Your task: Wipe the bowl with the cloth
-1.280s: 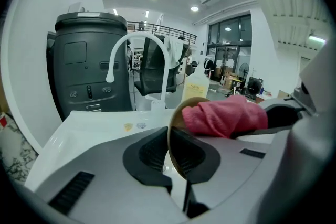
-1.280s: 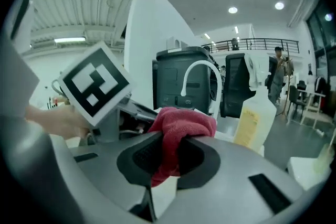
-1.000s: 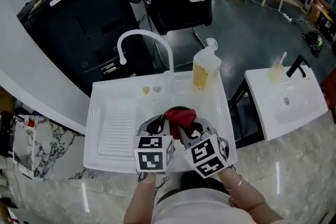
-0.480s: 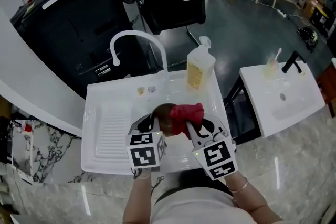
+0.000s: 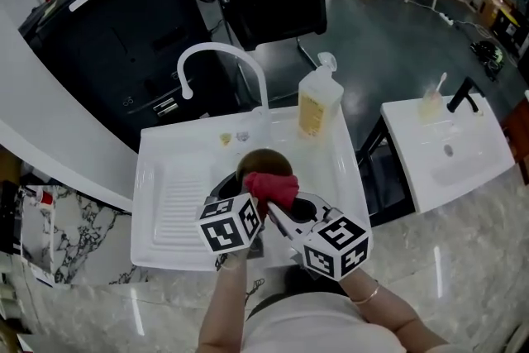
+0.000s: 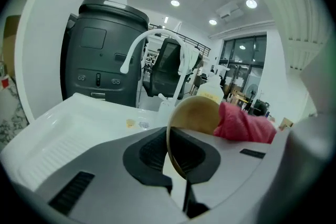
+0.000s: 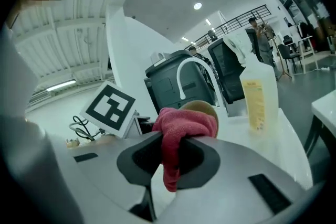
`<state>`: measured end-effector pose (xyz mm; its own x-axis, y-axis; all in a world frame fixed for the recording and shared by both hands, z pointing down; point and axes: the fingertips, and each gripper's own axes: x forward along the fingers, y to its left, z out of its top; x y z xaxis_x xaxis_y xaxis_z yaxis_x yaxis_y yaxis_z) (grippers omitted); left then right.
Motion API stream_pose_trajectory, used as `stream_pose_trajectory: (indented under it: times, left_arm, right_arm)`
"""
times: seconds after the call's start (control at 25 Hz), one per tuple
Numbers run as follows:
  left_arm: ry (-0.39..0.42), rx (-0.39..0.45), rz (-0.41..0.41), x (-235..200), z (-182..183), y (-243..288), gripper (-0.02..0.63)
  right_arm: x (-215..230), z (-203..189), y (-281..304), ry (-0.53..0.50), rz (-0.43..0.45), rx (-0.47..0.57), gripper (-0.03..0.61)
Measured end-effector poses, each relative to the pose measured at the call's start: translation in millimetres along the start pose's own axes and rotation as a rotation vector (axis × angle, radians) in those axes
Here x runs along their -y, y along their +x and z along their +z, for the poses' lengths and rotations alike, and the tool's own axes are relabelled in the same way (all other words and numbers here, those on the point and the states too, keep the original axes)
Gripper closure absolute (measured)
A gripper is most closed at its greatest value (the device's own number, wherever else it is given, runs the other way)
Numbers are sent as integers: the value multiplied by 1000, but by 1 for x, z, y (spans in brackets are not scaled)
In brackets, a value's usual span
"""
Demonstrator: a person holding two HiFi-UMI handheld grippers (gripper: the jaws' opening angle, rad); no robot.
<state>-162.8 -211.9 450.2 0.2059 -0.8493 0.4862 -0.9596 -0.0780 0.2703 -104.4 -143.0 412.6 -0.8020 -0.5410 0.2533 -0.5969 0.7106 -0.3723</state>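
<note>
- The left claw [image 6: 181,176] is clamped on the rim of the brown bowl [image 6: 197,115]. The thin edge runs straight between its closed jaws, and the bowl stands on edge.
- The right claw [image 7: 168,165] is closed on the red cloth [image 7: 184,123]. A fold is bunched above the jaws and a tail hangs below them.
- In the head view the bowl [image 5: 263,164] sits mid-frame over the white sink [image 5: 157,153], just below the faucet [image 5: 223,62]. The soap bottle [image 5: 316,103] stands to the upper right.
- Here's the change: half a second ago the cloth sat at the bowl's right side. Now the cloth [image 5: 270,188] is pressed against the bowl's lower part, and bare brown surface shows above it.
- Both marker cubes are tilted differently from a second ago, so both claws have rolled. The right one has carried the cloth across while the left has turned the bowl to meet it.
- The left gripper view agrees, with the cloth [image 6: 241,123] lying against the bowl's right flank.
- My read is that the wipe is under way, one stroke among several rather than the finish. The upper part of the bowl looks uncovered at this instant.
- Nothing is set down, and the marble bench [image 5: 463,260] around the sink carries none of the task's things.
</note>
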Motion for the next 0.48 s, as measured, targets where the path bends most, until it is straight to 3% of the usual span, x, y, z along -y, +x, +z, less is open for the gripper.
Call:
stream_pose_trajectory:
  times: [0.12,0.48]
  left_arm:
    - [-56,2,-31,1,-1,-4,586]
    - [-32,-34,-36,4,-15,-4,586]
  right_arm:
    - [7,-15,6,-32,-51,-51,526]
    - [33,-29,-2,-174,-202,-135,526]
